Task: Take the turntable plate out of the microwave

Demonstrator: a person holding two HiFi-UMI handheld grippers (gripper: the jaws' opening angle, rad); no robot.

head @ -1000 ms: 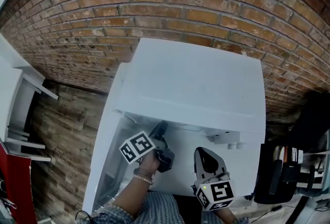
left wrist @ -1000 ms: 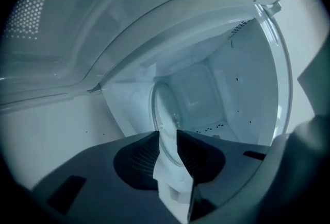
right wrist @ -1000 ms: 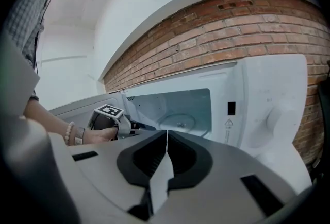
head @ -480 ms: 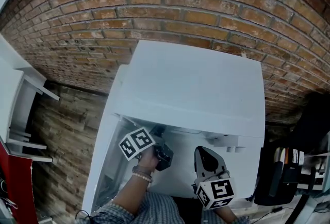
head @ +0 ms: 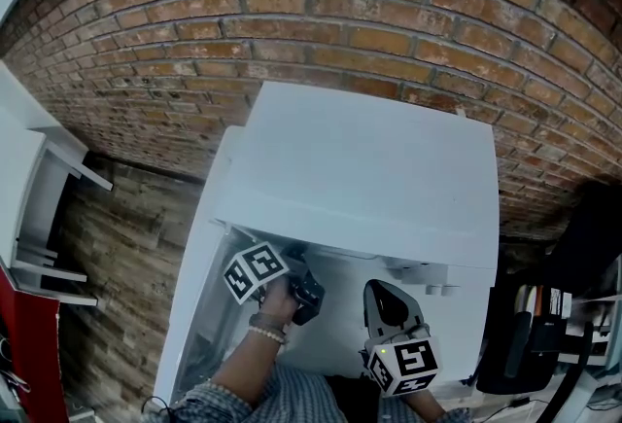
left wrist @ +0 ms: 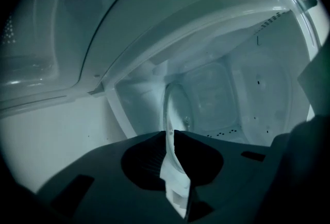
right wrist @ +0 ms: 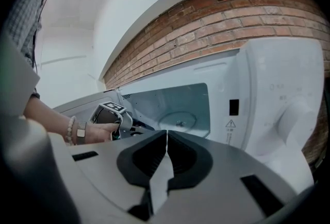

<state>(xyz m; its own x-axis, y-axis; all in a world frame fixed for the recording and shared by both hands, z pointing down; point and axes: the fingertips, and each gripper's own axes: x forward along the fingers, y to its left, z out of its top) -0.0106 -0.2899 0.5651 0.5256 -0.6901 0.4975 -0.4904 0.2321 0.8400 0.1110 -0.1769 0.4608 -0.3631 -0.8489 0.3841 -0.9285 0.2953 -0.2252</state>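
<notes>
The microwave [head: 369, 168] stands against the brick wall [head: 292, 13], its door [head: 192, 299] swung open at its left side. The turntable plate [left wrist: 177, 107] lies inside the microwave's cavity, flat on the cavity floor near its middle. The left gripper [left wrist: 170, 135] reaches into the cavity from the microwave's front, on the door side. Its jaws have just been closing and now stand at a narrow gap, with the plate's near rim between their tips and the pads pressing on the glass edge. The rest of the plate stretches away from the fingers toward the microwave's back wall. The right gripper [right wrist: 166, 134] hangs outside, in front of the microwave and toward its control panel [right wrist: 289, 99]. Its jaws are pressed together with nothing between them, well apart from the plate.
</notes>
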